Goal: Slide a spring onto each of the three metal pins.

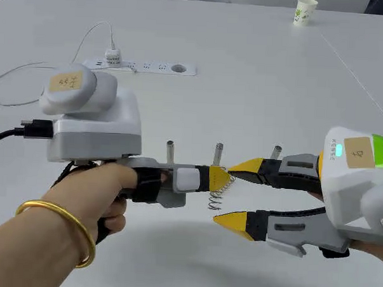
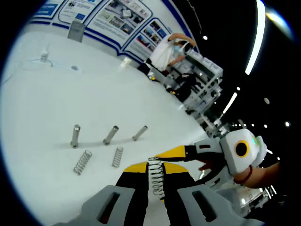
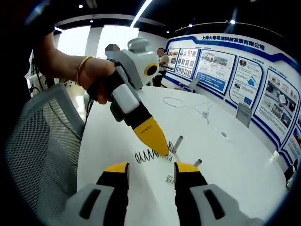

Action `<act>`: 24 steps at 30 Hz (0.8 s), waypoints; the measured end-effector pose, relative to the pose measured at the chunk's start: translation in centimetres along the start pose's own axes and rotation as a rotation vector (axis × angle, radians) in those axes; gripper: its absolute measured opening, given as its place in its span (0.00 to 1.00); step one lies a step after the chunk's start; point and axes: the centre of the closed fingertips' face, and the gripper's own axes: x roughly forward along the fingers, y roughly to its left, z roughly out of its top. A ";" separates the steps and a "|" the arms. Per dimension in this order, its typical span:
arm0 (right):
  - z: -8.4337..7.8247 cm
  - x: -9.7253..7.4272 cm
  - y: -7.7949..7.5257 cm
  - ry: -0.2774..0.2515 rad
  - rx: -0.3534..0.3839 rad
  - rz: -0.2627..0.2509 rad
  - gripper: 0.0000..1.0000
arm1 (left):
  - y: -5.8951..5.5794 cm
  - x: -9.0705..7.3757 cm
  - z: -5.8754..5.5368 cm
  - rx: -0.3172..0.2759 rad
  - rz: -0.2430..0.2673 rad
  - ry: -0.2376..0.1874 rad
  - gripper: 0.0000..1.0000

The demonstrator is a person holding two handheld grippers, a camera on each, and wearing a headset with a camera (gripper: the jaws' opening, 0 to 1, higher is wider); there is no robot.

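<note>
Left gripper point(image 2: 155, 167): jaws are clenching one spring point(image 2: 156, 181) near its middle, holding it off the table point(image 2: 56, 84). Right gripper point(image 3: 151, 168): jaws are standing released, with the held spring just ahead of them, not touching. Beyond, the three pins point(image 2: 111, 134) are standing bare and two spare springs point(image 2: 117, 156) are lying beside them. I am judging this the first threading. Next move is calling for lining the coil's bore up over a pin tip, then lowering.
</note>
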 end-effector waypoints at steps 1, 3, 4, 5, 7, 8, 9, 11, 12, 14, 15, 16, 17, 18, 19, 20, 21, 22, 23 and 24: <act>-0.1 -0.1 -0.2 -0.001 0.033 -0.010 0.41 | 0.0 0.0 0.5 0.013 0.004 -0.033 0.10; -0.3 -0.3 -0.5 -0.005 0.079 -0.025 0.45 | 0.0 -0.1 1.3 0.035 0.004 -0.080 0.10; -0.4 -0.4 -0.6 -0.004 0.095 -0.031 0.46 | 0.0 -0.2 1.6 0.050 0.006 -0.105 0.10; -0.4 -0.4 -0.7 -0.005 0.105 -0.034 0.47 | -0.1 -0.2 1.8 0.058 0.005 -0.121 0.10; -0.3 -0.6 -0.9 -0.016 0.105 -0.047 0.47 | -0.4 -0.3 2.5 0.080 -0.009 -0.176 0.10; -0.3 -0.7 -1.0 -0.016 0.102 -0.056 0.47 | -0.6 -0.4 2.9 0.099 -0.015 -0.203 0.10; -0.4 -0.8 -1.1 -0.012 0.106 -0.061 0.48 | -0.6 -0.4 3.0 0.112 -0.015 -0.215 0.10; -0.6 -0.9 -1.4 -0.006 0.123 -0.075 0.49 | -0.8 -0.6 3.6 0.171 -0.012 -0.260 0.10; -0.6 -0.9 -1.4 -0.009 0.130 -0.076 0.49 | -0.9 -0.6 3.7 0.185 -0.011 -0.271 0.10; -0.8 -1.0 -1.7 -0.007 0.149 -0.087 0.49 | -1.0 -0.6 4.2 0.230 -0.006 -0.310 0.10; -0.9 -1.0 -1.7 -0.005 0.152 -0.092 0.50 | -1.0 -0.6 4.3 0.243 -0.003 -0.322 0.10; -1.0 -1.1 -1.8 -0.004 0.156 -0.096 0.50 | -1.1 -0.6 4.4 0.250 -0.002 -0.329 0.10; -1.1 -1.1 -1.9 -0.002 0.161 -0.100 0.50 | -1.1 -0.5 4.5 0.254 -0.002 -0.333 0.10; -1.2 -1.2 -1.9 0.002 0.164 -0.105 0.50 | -1.0 -0.4 4.5 0.260 -0.001 -0.337 0.10; -1.3 -1.3 -2.0 0.001 0.167 -0.107 0.50 | -1.0 -0.3 4.6 0.264 -0.001 -0.338 0.10; -1.4 -1.3 -2.0 0.001 0.173 -0.109 0.50 | -1.0 -0.2 4.7 0.272 0.000 -0.344 0.10; -1.6 -1.4 -2.1 0.003 0.180 -0.113 0.50 | -1.0 0.0 4.8 0.282 0.001 -0.351 0.10; -1.7 -1.5 -2.1 0.004 0.181 -0.115 0.50 | -1.0 0.1 4.9 0.287 0.000 -0.354 0.10; -1.8 -1.6 -2.2 0.005 0.186 -0.119 0.50 | -1.1 0.3 5.0 0.298 -0.001 -0.364 0.10; -2.0 -1.7 -2.3 0.007 0.190 -0.125 0.50 | -1.2 0.5 5.2 0.304 -0.001 -0.369 0.10</act>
